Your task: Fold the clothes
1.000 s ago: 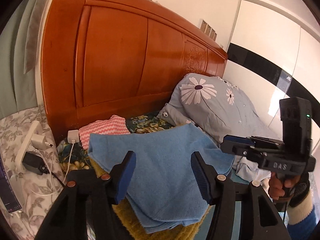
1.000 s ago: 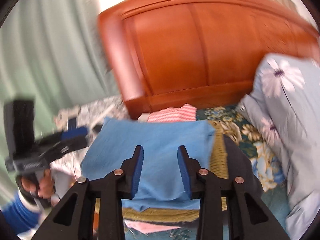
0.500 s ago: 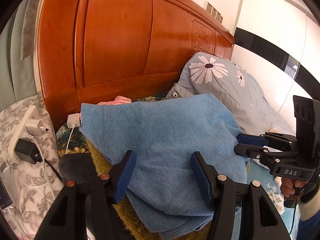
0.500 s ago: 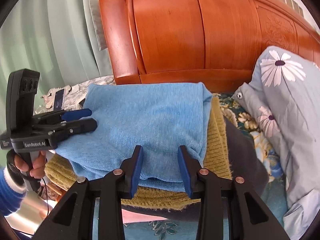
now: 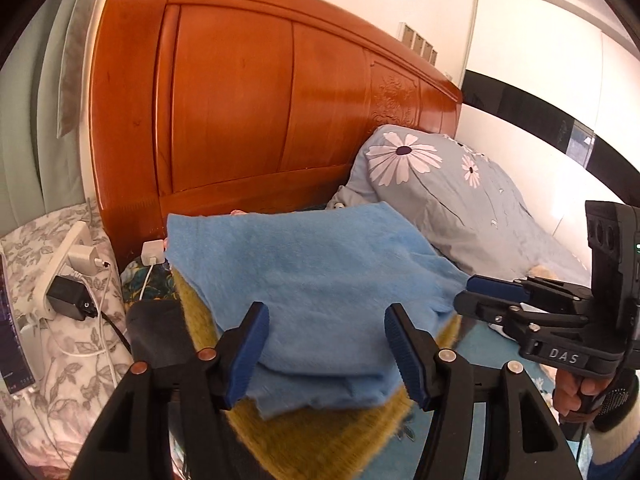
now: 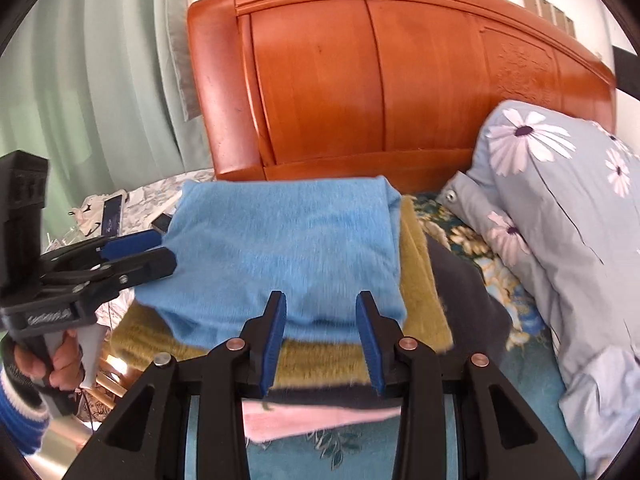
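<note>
A folded blue cloth (image 5: 312,280) (image 6: 288,248) lies on top of a stack: a mustard-yellow cloth (image 5: 328,440) (image 6: 416,280), a dark grey cloth (image 6: 464,296) and a pink cloth (image 6: 320,416) below it. My left gripper (image 5: 326,354) is open and empty at the blue cloth's near edge; it also shows in the right wrist view (image 6: 136,252) at the cloth's left side. My right gripper (image 6: 322,338) is open and empty at the stack's near edge; it also shows in the left wrist view (image 5: 492,300) to the right of the cloth.
An orange wooden headboard (image 5: 280,100) (image 6: 400,80) stands behind the stack. A grey flowered pillow (image 5: 440,192) (image 6: 560,200) lies to the right. A bedside surface with a power strip, chargers and cables (image 5: 68,276) and a phone (image 6: 112,220) is on the left.
Both grippers have drawn back a little from the blue cloth. The cloth sits flatter and lower on the stack than half a second ago.
</note>
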A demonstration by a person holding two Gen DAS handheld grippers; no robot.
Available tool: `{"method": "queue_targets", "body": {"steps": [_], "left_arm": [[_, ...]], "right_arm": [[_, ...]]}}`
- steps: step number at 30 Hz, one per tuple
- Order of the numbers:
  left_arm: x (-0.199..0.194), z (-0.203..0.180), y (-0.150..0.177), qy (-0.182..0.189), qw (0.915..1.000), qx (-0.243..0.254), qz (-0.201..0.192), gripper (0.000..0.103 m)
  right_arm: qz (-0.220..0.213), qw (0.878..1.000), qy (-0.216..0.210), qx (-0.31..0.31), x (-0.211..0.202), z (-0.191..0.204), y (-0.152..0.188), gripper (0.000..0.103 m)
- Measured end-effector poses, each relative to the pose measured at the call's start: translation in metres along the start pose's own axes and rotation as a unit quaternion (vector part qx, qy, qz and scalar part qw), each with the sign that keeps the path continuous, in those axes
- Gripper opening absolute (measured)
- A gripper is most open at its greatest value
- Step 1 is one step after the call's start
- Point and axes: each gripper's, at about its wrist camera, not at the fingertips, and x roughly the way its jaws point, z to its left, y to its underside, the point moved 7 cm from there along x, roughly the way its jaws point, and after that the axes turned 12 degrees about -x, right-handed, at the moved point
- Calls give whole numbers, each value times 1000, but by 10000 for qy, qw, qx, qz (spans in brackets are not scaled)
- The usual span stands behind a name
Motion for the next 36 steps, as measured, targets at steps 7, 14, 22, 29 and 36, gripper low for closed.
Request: {"method": "queue_targets", "body": {"steps": [7, 14, 22, 29, 36], "left_arm": [[-19, -22, 33, 136, 9999, -45, -15, 72], [-29, -32, 72, 59, 10000, -29, -53, 81], [-30, -25, 127, 30, 9989, -420, 209, 92], [-27, -23, 166, -34, 9983, -501, 291, 103], [-32, -13, 185, -210, 9968, -747, 189, 103]], "right_arm": [[-164, 9997, 25, 172, -23, 19, 30, 49], [-195, 9991, -76, 381, -36, 34, 63, 54], [-105, 9977, 30, 672, -41, 46, 113, 57], [-51, 9961, 311, 828, -44, 44, 147, 64], [-13, 9946, 388, 963, -49, 48, 170, 70]]}}
